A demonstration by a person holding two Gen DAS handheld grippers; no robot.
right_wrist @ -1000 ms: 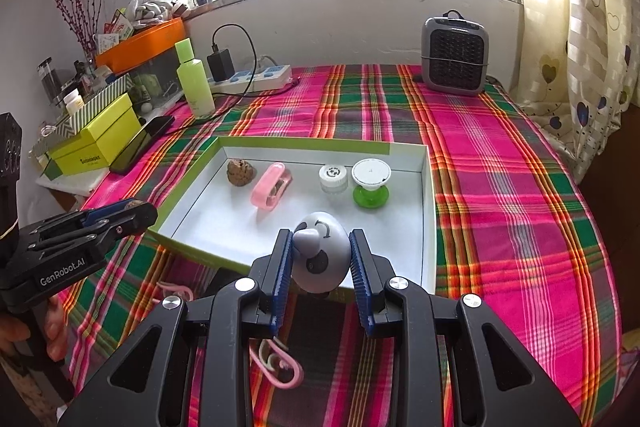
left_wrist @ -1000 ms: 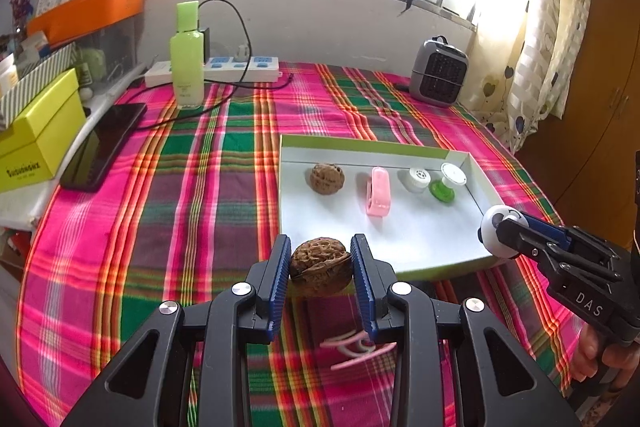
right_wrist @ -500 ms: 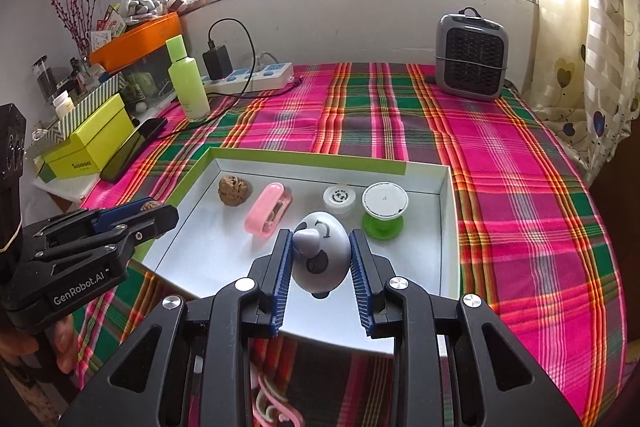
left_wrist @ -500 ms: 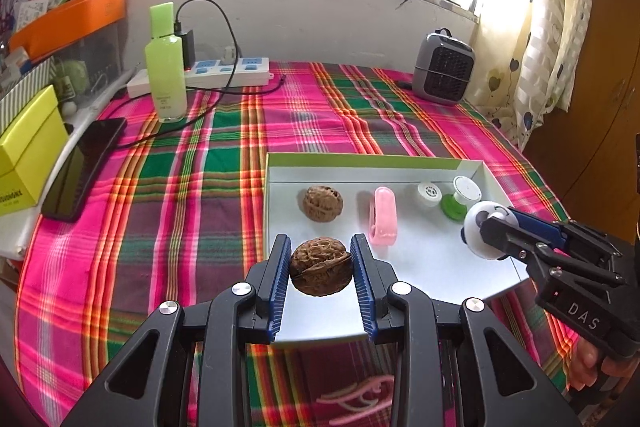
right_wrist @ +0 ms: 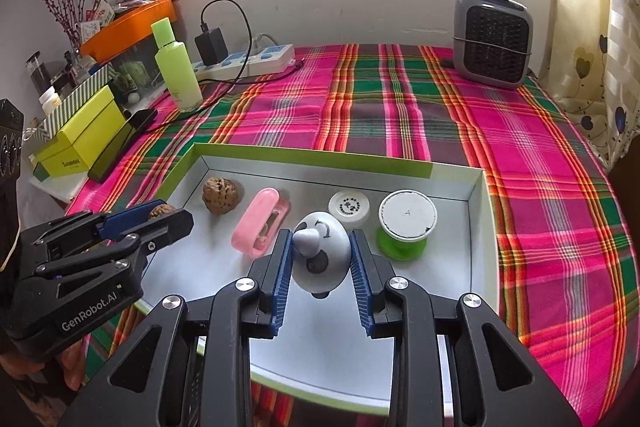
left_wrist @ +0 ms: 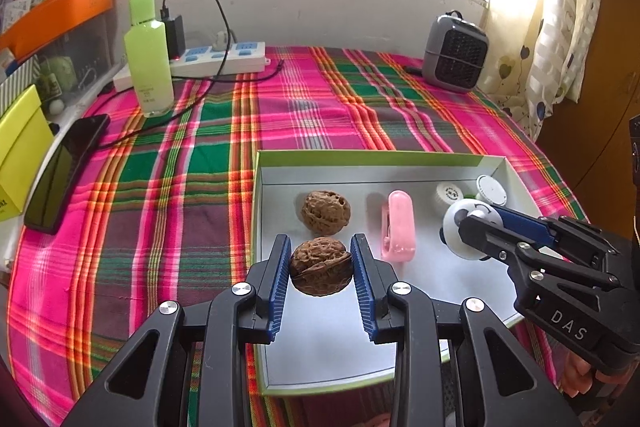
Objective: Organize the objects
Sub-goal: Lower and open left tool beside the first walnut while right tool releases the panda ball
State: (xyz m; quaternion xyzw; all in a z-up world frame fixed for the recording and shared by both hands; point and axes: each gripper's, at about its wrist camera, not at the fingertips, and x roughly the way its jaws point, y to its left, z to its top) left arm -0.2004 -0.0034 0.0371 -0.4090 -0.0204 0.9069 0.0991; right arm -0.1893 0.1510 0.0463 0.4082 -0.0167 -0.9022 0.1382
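Left fingers: our left gripper is closed to a narrow gap on a walnut, blue pads pressing on both its sides, and holds it over the near part of the tray.
Right fingers: our right gripper is likewise clamped on a white egg-shaped toy with a grey nose and drawn face, which it holds over the tray's middle.
Just beyond: a second walnut lies on the tray floor just behind the held one; a pink clip lies beside it, then a small white cap and a green spool with a white top, all in a rough row.
Tray: the shallow white tray with its green rim sits on the plaid-covered desk.
Further out: a green bottle, a power strip and a small grey heater stand near the far wall.
Step in hand: we judge both hands are bringing their items to the tray to set them down.
Next move: we think it calls for lowering each onto bare tray floor, the walnut by its twin, then opening gently, since both round things could roll.
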